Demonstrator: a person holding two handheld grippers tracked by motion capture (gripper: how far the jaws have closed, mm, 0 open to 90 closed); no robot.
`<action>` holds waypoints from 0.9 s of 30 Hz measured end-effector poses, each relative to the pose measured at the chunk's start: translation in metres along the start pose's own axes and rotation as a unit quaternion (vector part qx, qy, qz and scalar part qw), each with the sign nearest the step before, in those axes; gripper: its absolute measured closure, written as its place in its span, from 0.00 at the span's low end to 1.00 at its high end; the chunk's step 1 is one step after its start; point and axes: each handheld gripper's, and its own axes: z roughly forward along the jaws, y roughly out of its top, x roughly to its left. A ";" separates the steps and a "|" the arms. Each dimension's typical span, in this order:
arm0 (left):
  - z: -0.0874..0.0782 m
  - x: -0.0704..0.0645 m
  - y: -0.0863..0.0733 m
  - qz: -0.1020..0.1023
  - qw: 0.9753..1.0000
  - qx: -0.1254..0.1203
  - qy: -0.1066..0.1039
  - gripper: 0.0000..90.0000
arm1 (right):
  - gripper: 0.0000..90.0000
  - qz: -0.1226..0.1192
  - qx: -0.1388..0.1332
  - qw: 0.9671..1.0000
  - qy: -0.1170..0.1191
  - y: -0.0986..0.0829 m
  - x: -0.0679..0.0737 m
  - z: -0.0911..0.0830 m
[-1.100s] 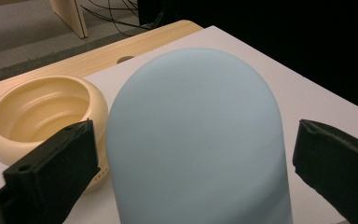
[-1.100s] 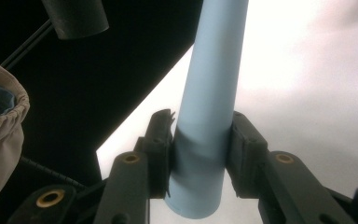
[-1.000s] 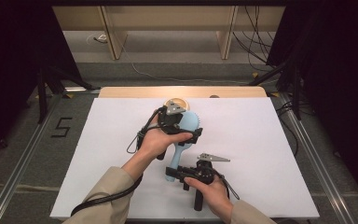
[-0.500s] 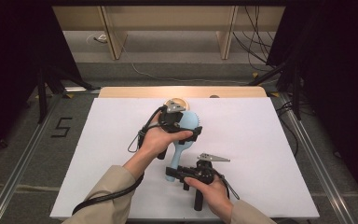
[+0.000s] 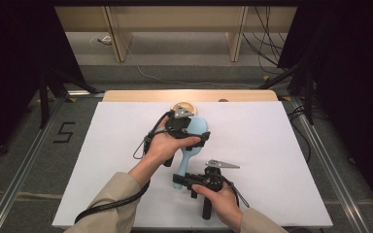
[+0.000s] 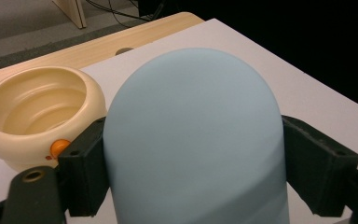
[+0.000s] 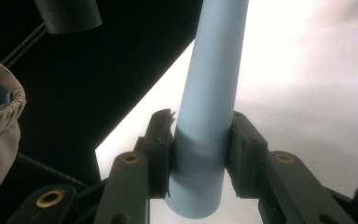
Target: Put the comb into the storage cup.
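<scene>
Two grippers hold one blue hairbrush (image 5: 193, 141), the left gripper (image 5: 187, 127) squeezing its wide head, the right gripper (image 5: 183, 180) pinching its handle end; it looks light, hard and slippery.

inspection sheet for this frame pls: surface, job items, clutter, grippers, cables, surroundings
Surface: white table, wooden strip at the far edge.
Job's things: light blue hairbrush, head toward the cream bowl.
Clutter: nothing seen.
Grippers: left gripper shut on the brush head; right gripper shut on the handle end.
Cables: black cable trails past the left sleeve; loose cables on the floor beyond.
Surroundings: dark curtains at the sides, wooden frame legs behind, a 5 marked on the floor.
</scene>
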 end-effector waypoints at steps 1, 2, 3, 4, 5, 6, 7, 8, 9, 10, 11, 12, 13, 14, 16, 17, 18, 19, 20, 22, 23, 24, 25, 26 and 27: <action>0.000 0.000 0.000 0.000 1.000 -0.002 -0.001 0.20 | 0.72 -0.003 -0.001 1.000 -0.001 0.000 0.000 0.000; 0.000 0.000 0.000 0.001 1.000 -0.003 -0.001 0.20 | 0.72 -0.003 -0.002 1.000 -0.001 0.001 0.000 0.000; 0.000 -0.001 0.001 0.001 1.000 -0.004 -0.002 0.20 | 0.72 -0.002 -0.002 1.000 -0.001 0.001 0.000 0.000; -0.001 -0.001 0.001 0.001 1.000 -0.003 -0.002 0.20 | 0.72 -0.003 -0.003 1.000 -0.001 0.001 0.000 0.000; -0.001 -0.001 0.001 0.002 1.000 -0.003 -0.003 0.20 | 0.72 -0.002 -0.003 1.000 -0.001 0.001 0.000 0.000; -0.001 -0.001 0.001 0.003 1.000 -0.003 -0.004 0.20 | 0.72 -0.003 -0.002 1.000 -0.001 0.001 0.000 0.000; -0.001 -0.002 0.001 0.005 1.000 -0.002 -0.004 0.20 | 0.72 -0.003 -0.003 1.000 0.000 0.001 0.000 0.000; -0.001 -0.002 0.001 0.006 1.000 -0.003 -0.005 0.20 | 0.72 -0.002 -0.004 1.000 0.001 0.001 0.000 0.000; -0.001 -0.002 0.001 0.007 1.000 -0.004 -0.005 0.20 | 0.72 -0.002 -0.004 1.000 0.002 0.001 0.000 0.000; -0.001 -0.002 0.001 0.007 1.000 -0.005 -0.006 0.20 | 0.72 -0.003 -0.004 1.000 0.002 0.001 0.000 0.000; -0.001 -0.002 0.001 0.007 1.000 -0.006 -0.005 0.21 | 0.72 -0.003 -0.004 1.000 0.001 0.001 0.000 0.000; -0.002 -0.002 0.001 0.008 1.000 -0.007 -0.006 0.21 | 0.72 -0.004 -0.005 1.000 0.002 0.001 0.000 0.000; -0.002 -0.002 0.001 0.009 1.000 -0.007 -0.007 0.21 | 0.72 -0.005 -0.005 1.000 0.002 0.001 0.000 0.000; -0.002 -0.002 0.001 0.009 1.000 -0.008 -0.008 0.21 | 0.72 -0.006 -0.006 1.000 0.002 0.001 0.000 0.000; -0.003 -0.003 0.001 0.010 1.000 -0.009 -0.009 0.21 | 0.72 -0.006 -0.007 1.000 0.004 0.001 0.000 0.000; -0.004 -0.003 0.001 0.011 1.000 -0.010 -0.010 0.21 | 0.72 -0.006 -0.006 1.000 0.002 0.001 0.000 0.000; -0.004 -0.003 0.001 0.010 1.000 -0.012 -0.011 0.21 | 0.72 -0.006 -0.007 1.000 0.003 0.001 0.000 0.000; -0.004 -0.003 0.000 0.010 1.000 -0.015 -0.010 0.21 | 0.72 -0.007 -0.007 1.000 0.001 0.001 0.000 0.000; -0.005 -0.002 0.000 0.011 1.000 -0.015 -0.010 0.21 | 0.72 -0.008 -0.006 1.000 -0.003 0.001 0.000 0.000; -0.007 -0.002 0.000 0.012 1.000 -0.017 -0.010 0.21 | 0.70 -0.008 -0.011 1.000 -0.004 0.002 -0.001 0.000; -0.008 -0.002 0.000 0.011 1.000 -0.019 -0.009 0.21 | 0.68 -0.005 -0.009 1.000 -0.008 0.002 -0.001 -0.001; -0.009 -0.002 0.000 0.012 1.000 -0.019 -0.010 0.21 | 0.67 -0.008 -0.010 1.000 -0.010 0.003 -0.001 -0.001; -0.010 -0.002 -0.001 0.013 1.000 -0.022 -0.009 0.21 | 0.67 -0.013 -0.013 1.000 -0.011 0.003 -0.002 -0.001; -0.011 -0.003 -0.001 0.013 1.000 -0.024 -0.010 0.21 | 0.66 -0.013 -0.013 1.000 -0.012 0.003 -0.002 -0.001; -0.012 -0.003 -0.001 0.015 1.000 -0.025 -0.010 0.21 | 0.64 -0.015 -0.014 1.000 -0.015 0.003 -0.002 -0.001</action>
